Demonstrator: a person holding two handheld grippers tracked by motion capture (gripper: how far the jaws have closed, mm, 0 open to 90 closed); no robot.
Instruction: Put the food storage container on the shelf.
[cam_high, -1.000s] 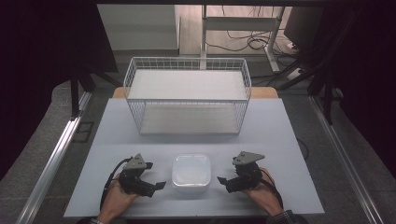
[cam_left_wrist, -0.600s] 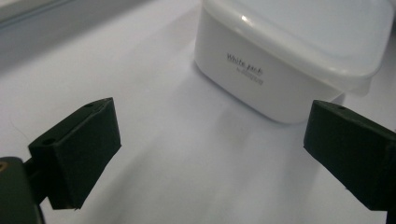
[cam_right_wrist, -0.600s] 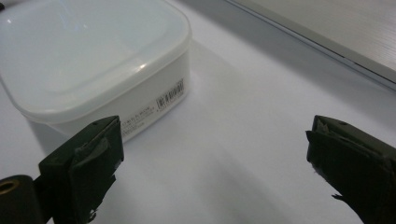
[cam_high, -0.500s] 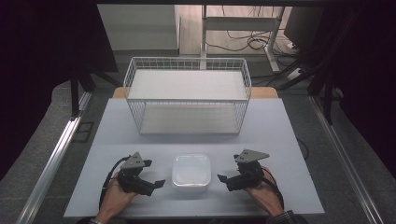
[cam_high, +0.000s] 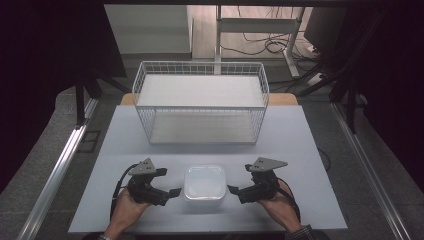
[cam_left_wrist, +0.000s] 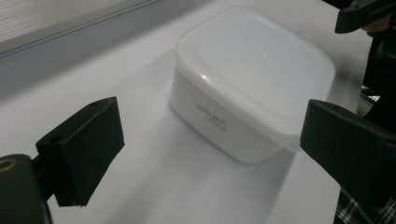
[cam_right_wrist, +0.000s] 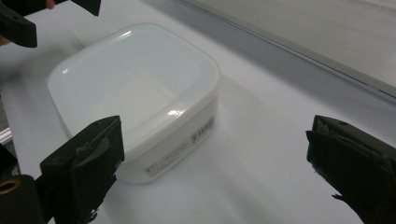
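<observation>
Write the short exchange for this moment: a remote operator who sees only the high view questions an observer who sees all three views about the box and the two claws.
Operator: Is the left claw gripping the white box?
Observer: No. The left gripper view shows its jaws wide open, with the box ahead of them rather than between them.
Operator: And the right claw?
Observer: Open too. The right gripper view also shows a small printed label low on the side wall of the box that faces it.
</observation>
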